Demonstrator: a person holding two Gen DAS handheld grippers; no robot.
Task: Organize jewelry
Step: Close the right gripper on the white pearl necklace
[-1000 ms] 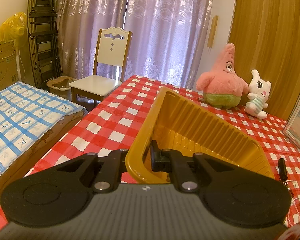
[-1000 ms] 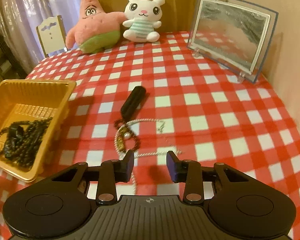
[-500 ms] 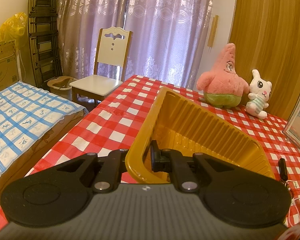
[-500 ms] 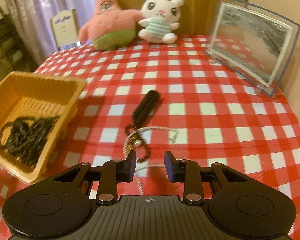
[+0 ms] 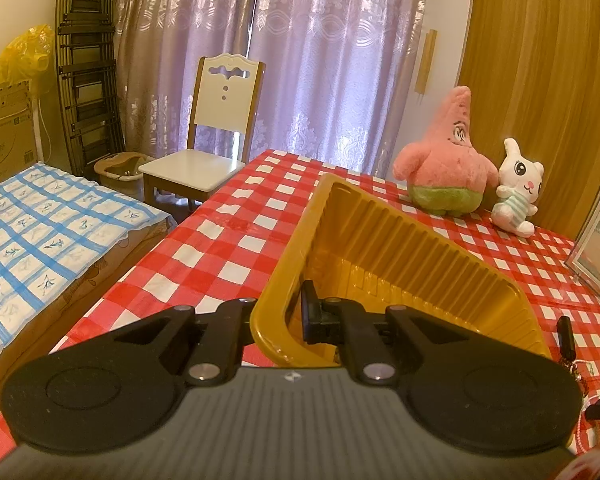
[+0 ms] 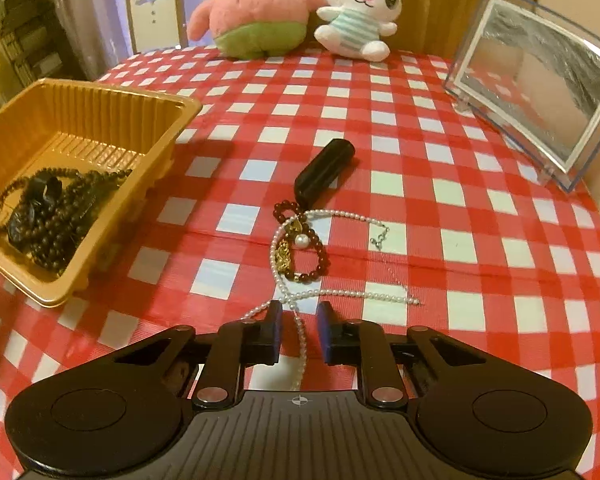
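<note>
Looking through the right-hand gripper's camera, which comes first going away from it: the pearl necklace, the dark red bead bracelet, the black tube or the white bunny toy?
From the right gripper:
1. Pearl necklace, a strand running between its fingers.
2. Dark red bead bracelet, just beyond, tangled with the pearls.
3. Black tube, farther up the table's middle.
4. White bunny toy, at the far edge.

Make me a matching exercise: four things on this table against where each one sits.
1. dark bead strands
2. white pearl necklace
3. black oblong case
4. clear-framed picture

A. far right, upright
B. inside the gold plastic tray
C. just beyond the dark red bead bracelet
D. running between the right tongs

Pairs: 1-B, 2-D, 3-C, 4-A
</note>
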